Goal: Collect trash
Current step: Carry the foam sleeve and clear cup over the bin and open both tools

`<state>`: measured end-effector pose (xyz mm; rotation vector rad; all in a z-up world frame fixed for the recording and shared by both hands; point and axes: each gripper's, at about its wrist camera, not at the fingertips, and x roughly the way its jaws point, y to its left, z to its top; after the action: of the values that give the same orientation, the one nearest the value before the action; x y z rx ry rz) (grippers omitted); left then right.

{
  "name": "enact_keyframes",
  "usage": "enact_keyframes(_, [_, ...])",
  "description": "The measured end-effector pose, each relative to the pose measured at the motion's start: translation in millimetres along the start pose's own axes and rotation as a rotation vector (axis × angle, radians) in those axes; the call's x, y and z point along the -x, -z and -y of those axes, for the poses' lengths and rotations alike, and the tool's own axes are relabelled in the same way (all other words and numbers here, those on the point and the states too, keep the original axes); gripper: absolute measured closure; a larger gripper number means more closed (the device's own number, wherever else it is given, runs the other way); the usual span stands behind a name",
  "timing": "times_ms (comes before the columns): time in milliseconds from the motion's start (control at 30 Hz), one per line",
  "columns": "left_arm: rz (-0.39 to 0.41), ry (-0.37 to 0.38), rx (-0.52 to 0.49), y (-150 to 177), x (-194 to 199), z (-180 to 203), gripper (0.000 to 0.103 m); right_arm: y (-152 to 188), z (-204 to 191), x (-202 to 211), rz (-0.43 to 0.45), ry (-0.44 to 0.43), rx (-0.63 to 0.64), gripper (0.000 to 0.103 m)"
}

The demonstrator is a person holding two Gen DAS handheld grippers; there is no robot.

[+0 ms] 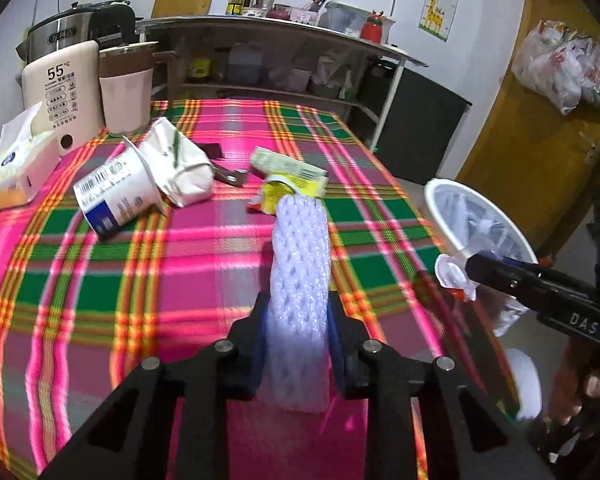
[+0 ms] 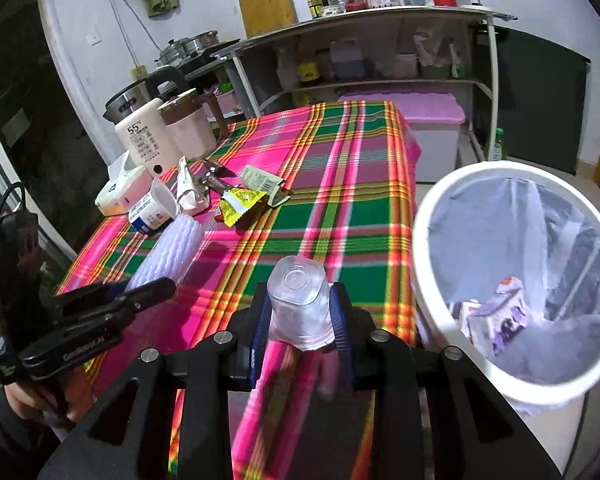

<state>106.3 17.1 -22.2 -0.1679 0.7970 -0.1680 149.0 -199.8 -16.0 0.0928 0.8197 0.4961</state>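
My left gripper [image 1: 298, 312] is shut on a white foam fruit net [image 1: 300, 280], held above the plaid tablecloth [image 1: 140, 280]; it also shows in the right wrist view [image 2: 172, 252]. My right gripper [image 2: 300, 312] is shut on a clear plastic cup [image 2: 298, 296], held at the table's right edge beside the white trash bin [image 2: 428, 208]. The bin is lined with a clear bag and holds a carton [image 2: 500, 312]. On the table lie a yogurt cup [image 1: 112, 192], a white crumpled bag [image 1: 180, 164], a yellow wrapper [image 1: 276, 196] and a green-white packet [image 1: 288, 164].
A tissue box [image 1: 12, 168], a beige thermos jug [image 1: 64, 92], a pink kettle [image 1: 126, 88] and a steel kettle [image 1: 60, 36] stand at the table's far left. A metal shelf with bottles [image 1: 260, 40] stands behind. A pink-lidded storage box [image 2: 432, 120] sits beyond the table.
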Motion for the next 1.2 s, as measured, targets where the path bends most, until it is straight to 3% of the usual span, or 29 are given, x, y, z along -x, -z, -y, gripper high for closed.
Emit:
enact_keyframes(633, [0.007, 0.097, -0.072, 7.9, 14.1, 63.3, 0.075, 11.9, 32.5, 52.6, 0.075, 0.060, -0.046, 0.072])
enact_keyframes(1200, [-0.003, 0.184, -0.199, -24.2, -17.2, 127.4, 0.075, 13.0, 95.8, 75.9, 0.111, 0.179, -0.155, 0.072])
